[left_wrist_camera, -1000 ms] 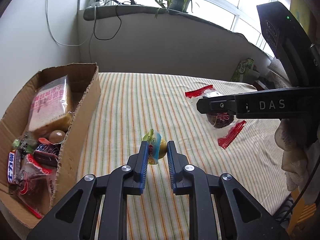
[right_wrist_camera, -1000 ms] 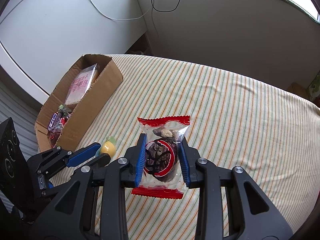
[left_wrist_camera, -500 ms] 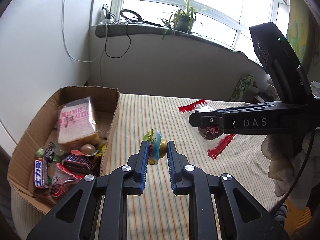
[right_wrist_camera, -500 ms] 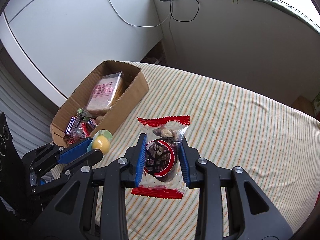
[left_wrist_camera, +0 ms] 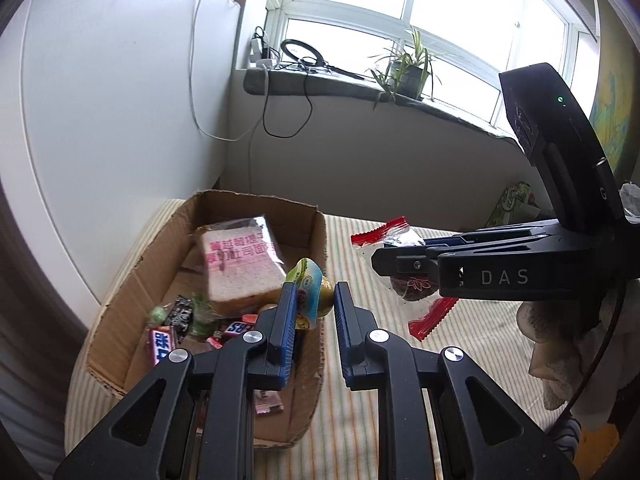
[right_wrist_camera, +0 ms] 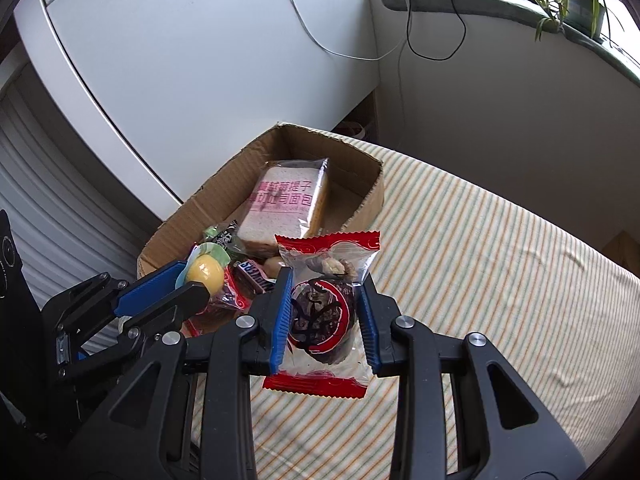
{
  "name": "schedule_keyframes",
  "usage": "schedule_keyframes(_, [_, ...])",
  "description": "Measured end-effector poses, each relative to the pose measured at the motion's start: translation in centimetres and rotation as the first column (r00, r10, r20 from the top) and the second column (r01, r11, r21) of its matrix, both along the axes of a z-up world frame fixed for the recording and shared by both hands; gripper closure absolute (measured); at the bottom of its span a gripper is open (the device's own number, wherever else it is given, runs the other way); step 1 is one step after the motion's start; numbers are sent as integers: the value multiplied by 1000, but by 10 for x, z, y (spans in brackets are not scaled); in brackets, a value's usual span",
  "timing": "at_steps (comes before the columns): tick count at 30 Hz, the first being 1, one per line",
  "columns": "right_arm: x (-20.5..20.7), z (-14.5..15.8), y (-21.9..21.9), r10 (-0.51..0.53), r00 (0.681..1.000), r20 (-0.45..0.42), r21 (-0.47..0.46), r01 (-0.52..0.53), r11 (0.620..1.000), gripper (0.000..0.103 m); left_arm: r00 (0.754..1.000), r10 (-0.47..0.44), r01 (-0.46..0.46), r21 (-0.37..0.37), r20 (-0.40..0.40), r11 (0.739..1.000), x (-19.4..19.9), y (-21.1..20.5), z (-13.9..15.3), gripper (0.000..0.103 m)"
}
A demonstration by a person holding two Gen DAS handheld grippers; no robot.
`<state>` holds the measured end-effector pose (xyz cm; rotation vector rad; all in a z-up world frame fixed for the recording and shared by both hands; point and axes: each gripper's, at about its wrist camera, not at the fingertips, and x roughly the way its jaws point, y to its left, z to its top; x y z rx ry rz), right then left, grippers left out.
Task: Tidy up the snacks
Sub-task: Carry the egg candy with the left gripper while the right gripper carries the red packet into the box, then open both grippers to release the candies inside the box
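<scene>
Left wrist view looks forward and down along its own fingers, cardboard box [left_wrist_camera: 308, 236] close at lower left, window across the top. Right wrist view tilts steeper, box [right_wrist_camera: 372, 200] at centre, striped cloth [right_wrist_camera: 500, 280] filling the right. Both share the box, and each catches the other gripper at its edge

A home bedroom: striped bedsheet [right_wrist_camera: 500, 280], windowsill [left_wrist_camera: 360, 88] with potted plant [left_wrist_camera: 408, 74] and charger cables [left_wrist_camera: 280, 92].
</scene>
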<state>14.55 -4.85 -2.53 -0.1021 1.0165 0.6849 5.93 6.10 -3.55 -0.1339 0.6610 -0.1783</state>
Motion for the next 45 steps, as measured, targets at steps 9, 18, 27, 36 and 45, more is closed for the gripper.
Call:
schedule_keyframes(9, [1,1,45,50,999,-19,15,-50,999,71,998,67,-67,8,11,998,2,39,0,86])
schedule_keyframes(18, [3,-12,78,76,996,-55,15,-75,997,71,992,126,-126,4,-13,992,16,72,-12,86])
schedule_keyframes(27, [-2,-20,89,104,993,-51,-6,-104,995,70,990,135,-135,-4,-34,991,16,80,-19,85])
schedule_keyframes(36, [-7,-17,84,94,995,-26,-17,-95,995,64,988,151,-151,-15,-35,988,14,84,-17,73])
schedule_keyframes(45, [-17,-10,75,91,996,1,-11,-91,996,61,988,152,-152,-13,-26,988,7,81,-13,71])
